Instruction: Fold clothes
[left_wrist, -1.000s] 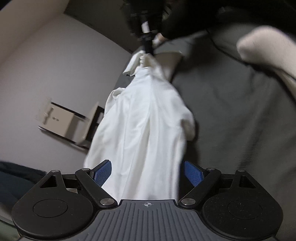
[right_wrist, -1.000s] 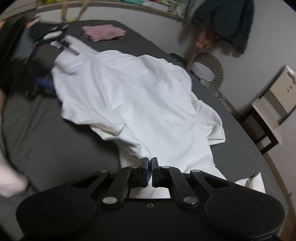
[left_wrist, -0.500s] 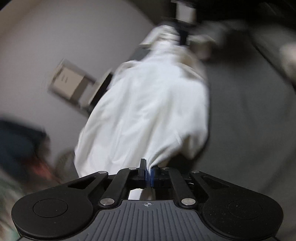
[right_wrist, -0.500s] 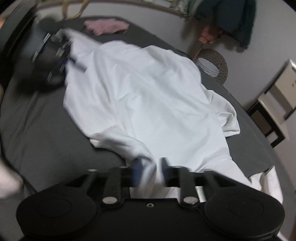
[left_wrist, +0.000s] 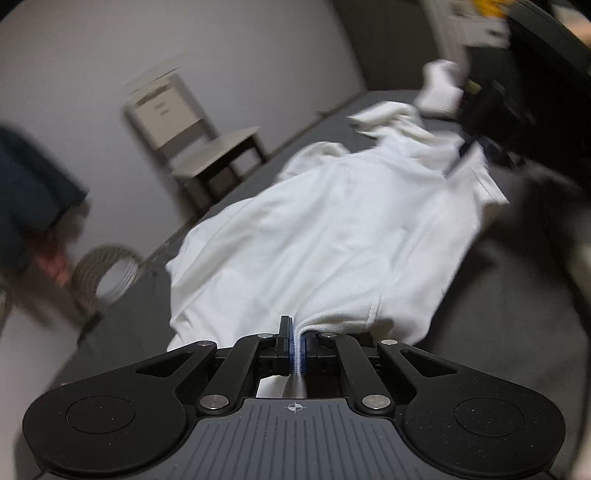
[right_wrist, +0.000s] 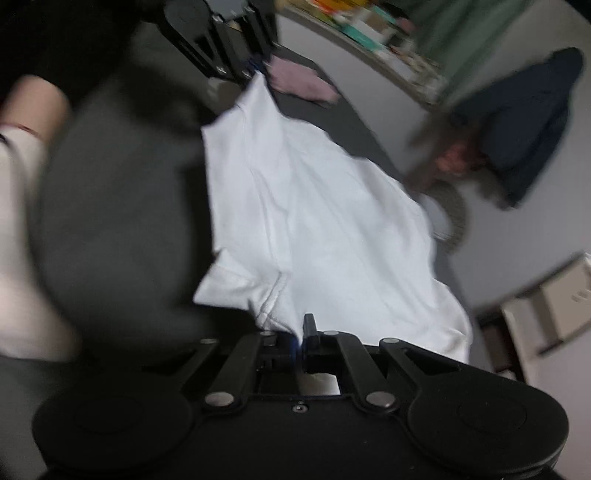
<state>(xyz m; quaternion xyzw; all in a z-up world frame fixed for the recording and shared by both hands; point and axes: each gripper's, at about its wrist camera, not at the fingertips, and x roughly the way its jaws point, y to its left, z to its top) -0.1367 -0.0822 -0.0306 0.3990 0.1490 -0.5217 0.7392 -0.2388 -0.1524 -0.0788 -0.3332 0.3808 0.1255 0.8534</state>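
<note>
White cotton, ribbed at the edge, is pinched tight between my left gripper (left_wrist: 294, 349) — the blue pads have closed right down on the hem and a strip of it trails back through the jaws toward the body of the tool. My right gripper (right_wrist: 300, 341) is doing the same at its end: fingers drawn together on a bunched corner of the white T-shirt (left_wrist: 332, 236), just beside a stitched seam where the cloth puckers.

Between the two grips the shirt runs out long and fairly flat over the dark grey bed cover (left_wrist: 498, 314), creased along its length, one sleeve flapping out to the side. From the left wrist view I can see my right gripper (left_wrist: 476, 147) at the far end of the shirt, holding the cloth there; from the right wrist view my left gripper (right_wrist: 236, 48) shows up black at the top, at the shirt's other tip. Both views are blurred.

Further out — a folded pink garment (right_wrist: 301, 83) lies on the bed beyond the shirt, well apart from it. Off the bed's edge stands a pale wooden chair (left_wrist: 192, 129) against the grey wall, and a woven basket (left_wrist: 101, 273) sits on the floor near it. A dark blue coat (right_wrist: 528, 122) hangs on the wall, and a cluttered shelf (right_wrist: 373, 33) runs along the top of the right wrist view, too smeared to read.
</note>
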